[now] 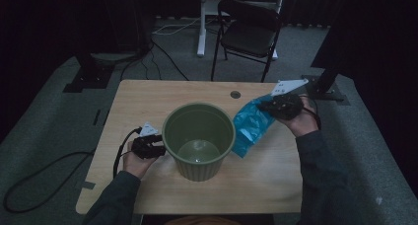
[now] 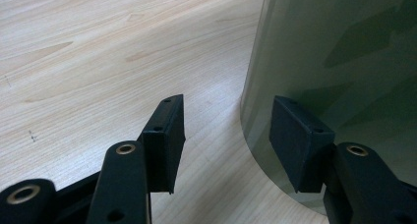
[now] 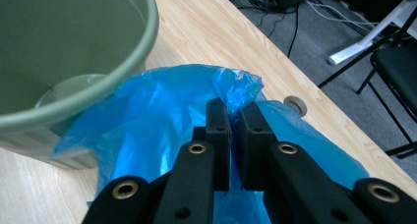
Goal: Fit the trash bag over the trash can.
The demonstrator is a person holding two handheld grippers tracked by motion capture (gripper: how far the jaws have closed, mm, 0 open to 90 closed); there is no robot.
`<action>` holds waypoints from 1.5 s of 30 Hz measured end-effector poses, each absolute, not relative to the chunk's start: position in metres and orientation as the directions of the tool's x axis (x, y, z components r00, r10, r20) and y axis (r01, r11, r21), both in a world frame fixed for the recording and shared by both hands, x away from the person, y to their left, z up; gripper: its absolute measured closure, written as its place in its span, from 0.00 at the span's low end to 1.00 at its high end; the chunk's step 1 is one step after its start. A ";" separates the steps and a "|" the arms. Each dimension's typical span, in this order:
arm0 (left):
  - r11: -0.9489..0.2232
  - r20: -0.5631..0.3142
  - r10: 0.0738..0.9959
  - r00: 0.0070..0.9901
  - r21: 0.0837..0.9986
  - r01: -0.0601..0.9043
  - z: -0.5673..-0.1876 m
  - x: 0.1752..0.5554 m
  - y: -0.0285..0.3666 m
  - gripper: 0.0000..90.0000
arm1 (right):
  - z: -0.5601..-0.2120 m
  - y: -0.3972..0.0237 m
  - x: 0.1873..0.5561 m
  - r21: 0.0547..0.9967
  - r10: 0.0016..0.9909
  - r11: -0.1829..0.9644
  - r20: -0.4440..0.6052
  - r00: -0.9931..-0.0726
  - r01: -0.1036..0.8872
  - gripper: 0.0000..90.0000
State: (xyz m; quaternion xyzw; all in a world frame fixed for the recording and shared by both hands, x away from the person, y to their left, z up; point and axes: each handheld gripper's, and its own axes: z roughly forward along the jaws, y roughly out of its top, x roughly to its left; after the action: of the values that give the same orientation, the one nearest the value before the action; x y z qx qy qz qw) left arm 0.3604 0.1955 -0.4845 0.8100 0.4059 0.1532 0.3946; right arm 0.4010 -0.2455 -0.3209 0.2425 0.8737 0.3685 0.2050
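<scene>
Green ribbed plastic bin [image 1: 198, 138] stands mid-tabletop [image 1: 148, 99]. Left claw [image 1: 160, 148] sits beside its left wall. Blue plastic bag [image 1: 250, 124] hangs against the bin's right side, under the right claw [image 1: 266, 106]. Black folding chair [image 1: 249, 30] stands behind the tabletop.

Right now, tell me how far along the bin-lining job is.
Early stage. Done: the right claw is shut on a pinched edge of the blue plastic bag, lifted beside the green bin. In hand: the left claw stands open at the bin's outer wall, its far jaw against the wall, the near one over the table. Left: the bag is not yet inside the bin or over its rim.
</scene>
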 end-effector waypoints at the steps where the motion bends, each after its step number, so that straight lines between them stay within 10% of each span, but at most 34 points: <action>1: -0.360 -0.071 0.779 0.623 0.763 0.537 -0.485 0.361 0.195 0.53 | -0.319 -0.245 0.401 0.745 0.574 0.610 -0.180 -0.799 0.271 0.95; 45: -0.356 -0.077 0.778 0.623 0.763 0.539 -0.486 0.366 0.192 0.53 | -0.239 -0.186 0.388 0.813 0.474 0.579 -0.267 -0.839 0.069 0.95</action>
State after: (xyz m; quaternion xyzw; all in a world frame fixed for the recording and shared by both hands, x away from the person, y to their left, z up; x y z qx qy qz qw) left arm 0.3656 0.1922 -0.4864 0.8096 0.4068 0.1511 0.3953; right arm 0.3878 -0.1861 -0.2391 0.1586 0.8567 0.4306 0.2354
